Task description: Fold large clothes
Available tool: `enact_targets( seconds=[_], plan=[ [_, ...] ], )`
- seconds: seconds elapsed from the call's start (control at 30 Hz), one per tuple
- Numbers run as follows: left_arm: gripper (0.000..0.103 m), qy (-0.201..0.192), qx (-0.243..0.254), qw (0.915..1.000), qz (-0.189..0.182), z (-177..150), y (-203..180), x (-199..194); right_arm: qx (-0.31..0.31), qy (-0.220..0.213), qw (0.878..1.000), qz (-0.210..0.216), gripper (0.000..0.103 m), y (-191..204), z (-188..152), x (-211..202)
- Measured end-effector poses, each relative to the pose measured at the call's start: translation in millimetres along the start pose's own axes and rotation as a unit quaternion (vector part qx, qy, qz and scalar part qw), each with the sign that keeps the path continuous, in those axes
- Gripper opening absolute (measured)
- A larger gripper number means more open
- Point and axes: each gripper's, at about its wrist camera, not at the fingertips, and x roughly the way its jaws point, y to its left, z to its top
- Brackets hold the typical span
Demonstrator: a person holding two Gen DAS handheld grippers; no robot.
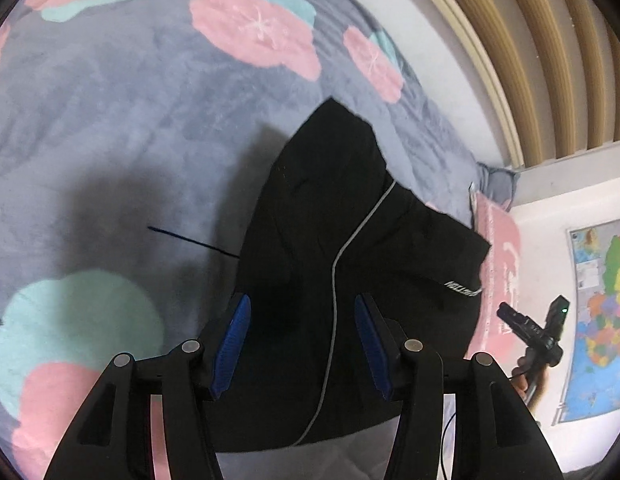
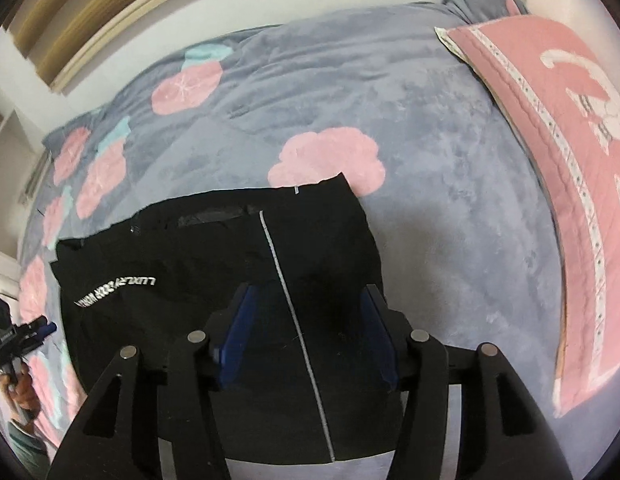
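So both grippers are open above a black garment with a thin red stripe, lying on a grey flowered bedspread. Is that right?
Nearly. The stripe on the black garment is pale grey or white, not red; the right wrist view shows it plainly. The rest holds: the left gripper and right gripper are both open above it, on the grey flowered bedspread.

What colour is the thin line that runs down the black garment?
Light grey, almost white. The line on the black garment shows best in the right wrist view.

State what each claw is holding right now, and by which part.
Nothing. The left claw and the right claw both stand open above the black garment on the bed, no fabric pinched.
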Motion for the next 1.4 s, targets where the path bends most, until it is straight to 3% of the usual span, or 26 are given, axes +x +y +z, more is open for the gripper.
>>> enact_targets(
  seconds=[0.27,0.43,0.6,0.77,0.8,0.83,0.87,1.0,1.1,1.2,1.27,1.33,1.4],
  plan=[
    [0.056,0.006,0.020,0.9996,0.017,19.1,-7.9,17.8,-0.016,0.018,0.999,-0.027,0.059,-8.8,-4.0,31.5],
    [0.056,-0.011,0.040,0.9975,0.057,36.7,-16.4,32.5,-0.040,0.025,0.998,-0.029,0.059,-14.3,4.9,59.0],
    [0.056,0.006,0.025,0.9987,0.043,57.2,-11.7,54.2,-0.055,0.036,0.998,-0.023,0.059,-17.0,29.2,99.7],
    [0.055,0.018,0.012,0.9992,0.034,71.3,-6.8,87.5,-0.045,0.066,0.997,-0.010,0.067,-13.9,42.6,142.9],
    [0.051,0.005,0.018,0.9991,0.039,70.9,-7.7,88.2,-0.051,0.060,0.997,-0.019,0.064,-9.5,41.5,143.4],
    [0.027,-0.004,0.022,0.9987,0.046,69.1,-8.4,87.2,-0.062,0.052,0.996,-0.034,0.040,-3.9,39.1,140.9],
    [0.016,-0.012,0.023,0.9983,0.052,67.7,-7.8,83.6,-0.075,0.041,0.995,-0.053,0.023,1.8,36.1,135.2],
    [0.010,-0.094,0.024,0.9953,0.004,56.8,-17.9,27.6,-0.087,-0.037,0.984,-0.148,0.012,7.5,31.3,91.1],
    [0.009,-0.134,0.027,0.9902,-0.031,65.3,-35.6,-6.4,-0.073,-0.082,0.983,-0.144,0.011,7.8,45.9,55.9],
    [0.009,-0.164,0.033,0.9859,0.000,85.1,-50.7,-5.7,-0.073,-0.109,0.979,-0.158,0.011,16.5,69.0,47.7],
    [0.009,-0.161,0.013,0.9863,0.030,99.5,-40.8,14.4,-0.064,-0.104,0.979,-0.164,0.011,17.0,83.2,65.2],
    [0.003,-0.150,-0.016,0.9834,0.101,111.8,-17.7,47.3,-0.053,-0.069,0.982,-0.168,0.011,13.5,91.7,101.8],
    [0.002,-0.125,-0.053,0.9762,0.169,118.6,13.8,75.2,-0.053,-0.008,0.983,-0.176,0.011,7.2,87.0,152.7]
  ],
)
